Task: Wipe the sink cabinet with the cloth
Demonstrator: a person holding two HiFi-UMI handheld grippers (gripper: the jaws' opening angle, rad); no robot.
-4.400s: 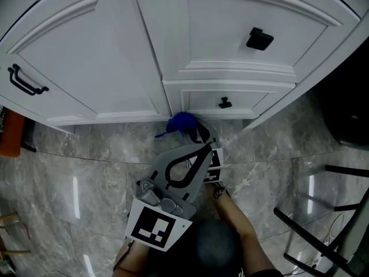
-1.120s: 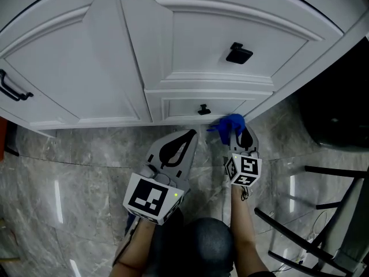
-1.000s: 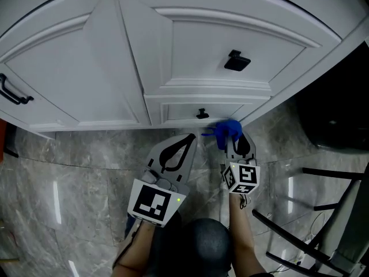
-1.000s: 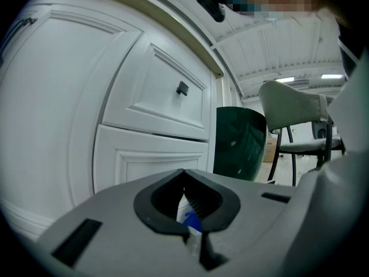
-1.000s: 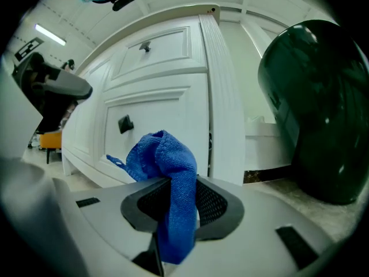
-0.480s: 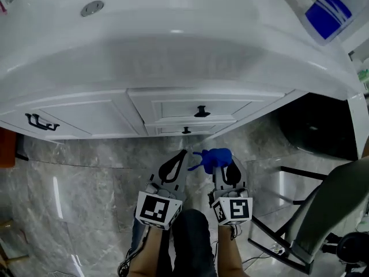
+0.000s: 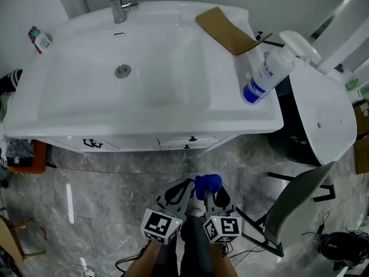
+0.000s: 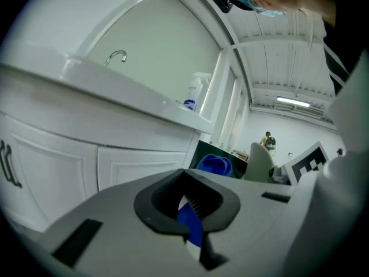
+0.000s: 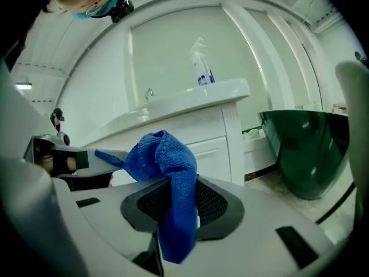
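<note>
From above, a white sink worktop [image 7: 242, 105] on a white cabinet [image 7: 144, 143]. At the back a tap [image 7: 119, 4], in the basin a drain [image 7: 122, 71], on the right rear corner a brown piece of cardboard [image 7: 226, 29]. Just beside the cardboard, at the right edge, a white spray bottle [image 7: 266, 74] with a blue band, its print too small to read. Right of the cabinet a rounded white lid [image 7: 320, 117], and nearer, a grey chair [image 7: 297, 203]. Between the tools and the cabinet front, only grey marble floor [image 7: 104, 189].

Low in that view, both tools side by side, well apart from the cabinet. Right tool [image 7: 207, 194] pinching the blue cloth [image 7: 207, 183], held in the air and touching no door. Left tool [image 7: 185, 184] pressed together, tips meeting. Black-and-white square markers on both cubes.

Only in the right gripper view: the cloth [image 9: 164, 160] bunched above the right tool [image 9: 173, 183] and hanging down between the jaws, the bottle [image 9: 202, 68] upright, a dark green tub [image 9: 305, 152] beside the cabinet.

Only in the left gripper view: the left tool [image 8: 184, 172] closed, with a blue sliver low in its slit, impossible to identify. Also panelled doors [image 8: 132, 166], a black handle [image 8: 8, 166], and a person [image 8: 268, 143] far off.
</note>
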